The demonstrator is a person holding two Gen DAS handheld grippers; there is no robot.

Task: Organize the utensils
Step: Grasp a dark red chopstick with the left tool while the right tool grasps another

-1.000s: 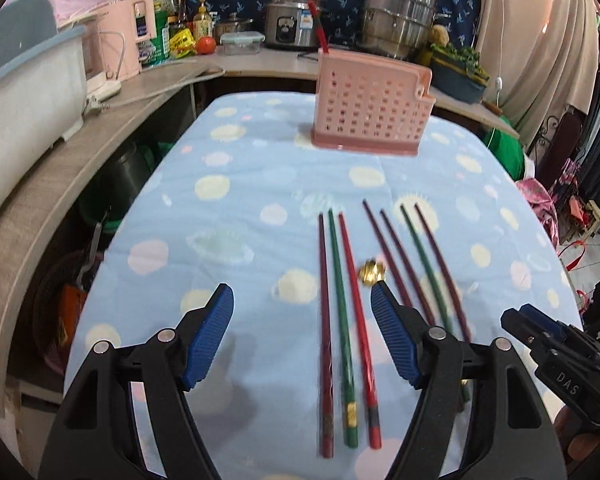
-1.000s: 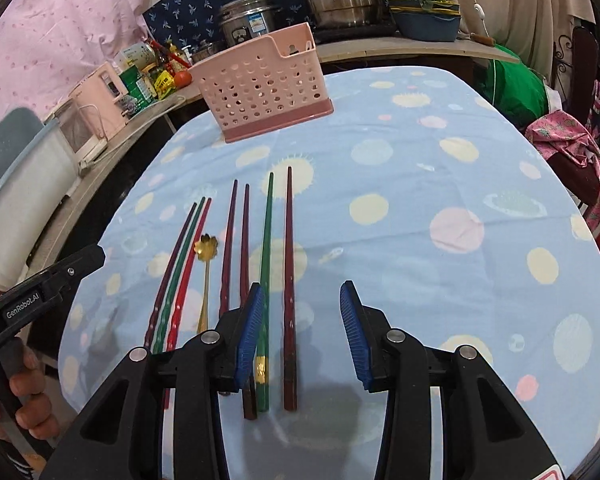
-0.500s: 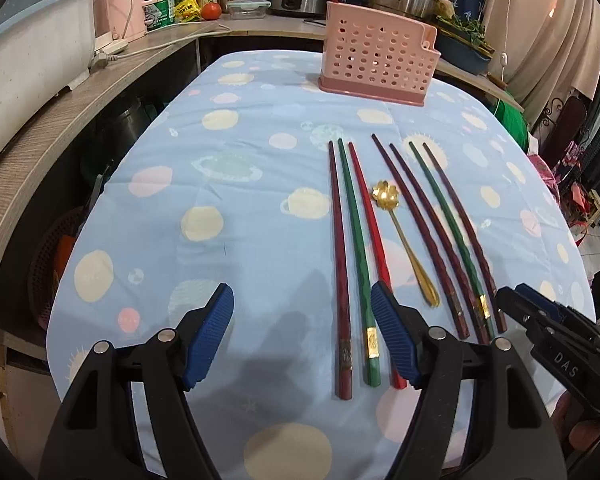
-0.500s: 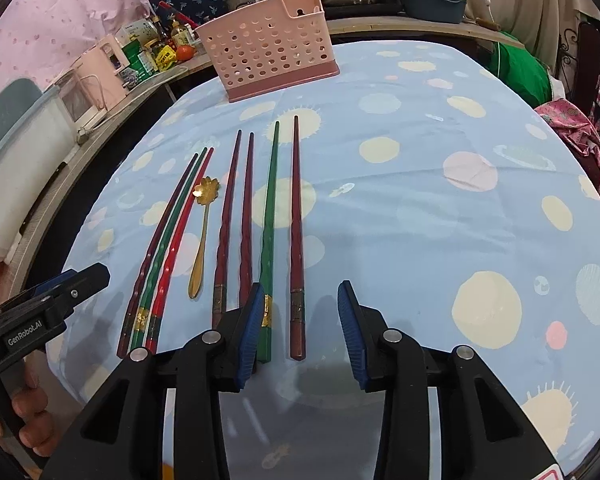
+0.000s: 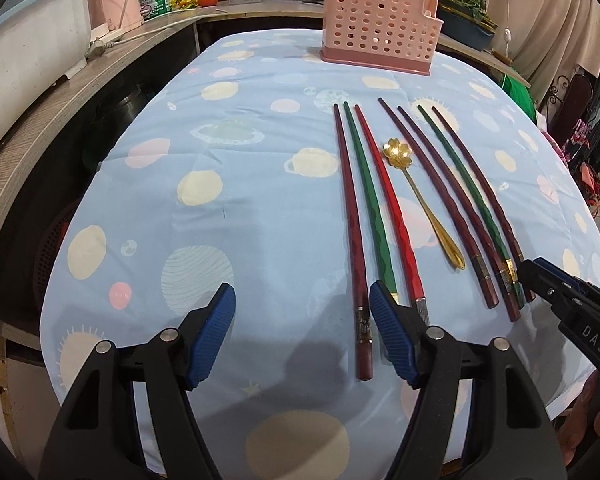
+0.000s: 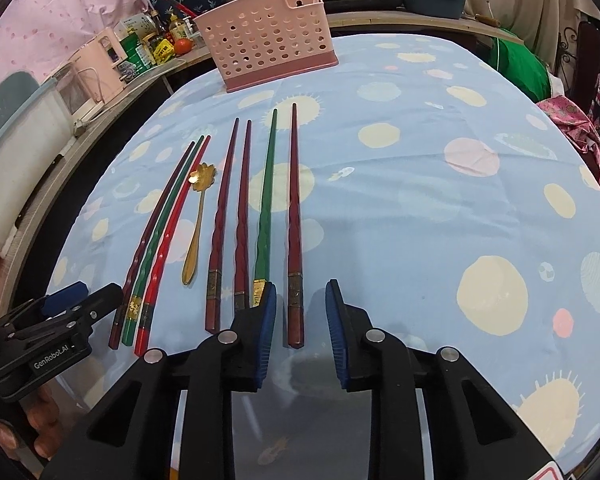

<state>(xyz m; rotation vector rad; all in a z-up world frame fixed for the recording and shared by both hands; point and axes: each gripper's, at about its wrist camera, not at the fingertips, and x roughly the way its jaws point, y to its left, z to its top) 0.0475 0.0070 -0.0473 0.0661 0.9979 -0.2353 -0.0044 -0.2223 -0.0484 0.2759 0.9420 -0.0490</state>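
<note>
Seven chopsticks and one gold spoon [image 5: 420, 196] lie side by side on the blue spotted cloth [image 5: 240, 208], seen first from the left wrist. The left gripper [image 5: 302, 332] hangs at 6 o'clock with its jaws spread wide and nothing pinched. A dark red stick [image 5: 350, 220] has its butt end in the gap, just inside the right pad; a green stick [image 5: 366, 196] and a bright red stick [image 5: 388, 200] run under or beside that pad. At 3 o'clock from them lie the spoon and then four more sticks, whose butts end by the black tip of the right gripper [image 5: 540, 276]. A pink perforated basket [image 5: 376, 36] stands upright at 12 o'clock, well apart from the sticks; what it holds cannot be told here.

From the right wrist, the right gripper [image 6: 300, 324] sits at 6 o'clock, jaws closing, pads not yet pressing. The butt of the rightmost dark red stick [image 6: 294, 216] lies between them. A green stick [image 6: 266, 200] ends at the left pad. Toward 9 o'clock come two dark red sticks, the spoon [image 6: 196, 220], then the trio beside the left gripper [image 6: 100, 300]. The basket [image 6: 272, 36] stands at 12 o'clock, its inside hidden.
</note>
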